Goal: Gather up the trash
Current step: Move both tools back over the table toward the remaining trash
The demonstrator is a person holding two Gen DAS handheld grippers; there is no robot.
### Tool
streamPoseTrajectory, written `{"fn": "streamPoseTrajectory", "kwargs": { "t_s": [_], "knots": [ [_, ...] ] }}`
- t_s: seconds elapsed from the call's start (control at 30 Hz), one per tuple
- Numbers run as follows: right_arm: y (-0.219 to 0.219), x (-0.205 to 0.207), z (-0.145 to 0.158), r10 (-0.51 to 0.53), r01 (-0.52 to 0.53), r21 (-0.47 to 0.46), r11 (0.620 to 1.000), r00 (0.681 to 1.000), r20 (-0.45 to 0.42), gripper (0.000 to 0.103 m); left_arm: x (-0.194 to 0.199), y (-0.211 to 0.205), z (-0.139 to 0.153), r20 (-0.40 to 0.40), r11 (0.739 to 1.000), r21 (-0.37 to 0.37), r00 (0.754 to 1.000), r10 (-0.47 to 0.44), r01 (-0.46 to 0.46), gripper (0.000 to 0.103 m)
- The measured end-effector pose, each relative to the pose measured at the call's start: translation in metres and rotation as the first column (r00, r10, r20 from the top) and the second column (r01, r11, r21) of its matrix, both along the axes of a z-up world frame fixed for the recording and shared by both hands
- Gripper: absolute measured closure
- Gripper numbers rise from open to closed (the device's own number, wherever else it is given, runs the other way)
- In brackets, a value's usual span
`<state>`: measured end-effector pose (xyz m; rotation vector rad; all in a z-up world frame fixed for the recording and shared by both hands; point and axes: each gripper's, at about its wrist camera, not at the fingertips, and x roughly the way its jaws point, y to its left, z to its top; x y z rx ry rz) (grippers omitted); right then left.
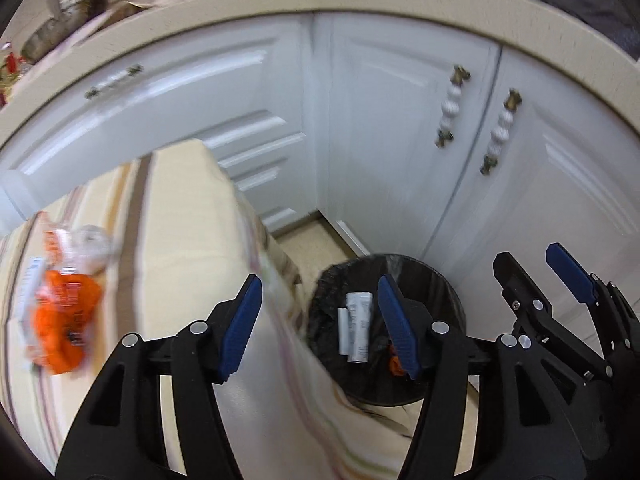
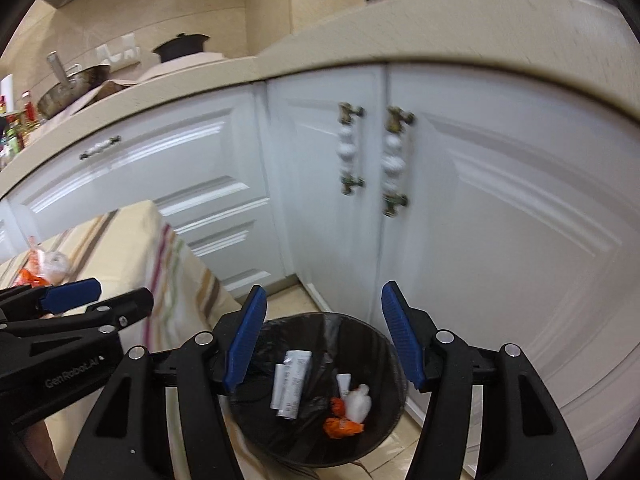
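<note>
A black lined trash bin (image 1: 440,280) (image 2: 376,352) stands on the floor by the cabinets. Inside lie white paper pieces (image 1: 358,328) (image 2: 292,384), an orange wrapper (image 2: 342,426) and a crumpled white bag (image 2: 358,402). My left gripper (image 1: 320,292) is open and empty over the table's corner and the bin's left side. Above the bin hangs my right gripper (image 2: 322,300), also open and empty. On the striped tablecloth (image 1: 180,240) remain an orange wrapper (image 1: 64,312) and a clear plastic bag (image 1: 92,244), blurred.
White cabinet doors (image 2: 320,220) with twisted white handles (image 1: 452,108) rise right behind the bin. The beige countertop (image 2: 360,40) carries a pan and bottles at the far left. The table edge lies just left of the bin.
</note>
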<state>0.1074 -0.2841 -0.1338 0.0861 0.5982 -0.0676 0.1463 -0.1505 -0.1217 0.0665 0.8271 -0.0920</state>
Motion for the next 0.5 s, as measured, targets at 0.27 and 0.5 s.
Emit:
{"fn": "streamPoseTrajectory", "kwargs": {
  "t_s": [0.27,0.5],
  "knots": [
    [0.058,-0.009,0.022,0.103,-0.103,0.001,0.995,0.994,0.026,0.044,-0.035,0.08,0.025,0.054,0.994,0.027,0.994,0.1,-0.101,0.044],
    [0.116,-0.011,0.032,0.214,-0.214,0.007,0.977,0.976,0.036,0.044,-0.066,0.16,0.035,0.079,0.971,0.064,0.971,0.226,-0.231,0.044]
  ]
}}
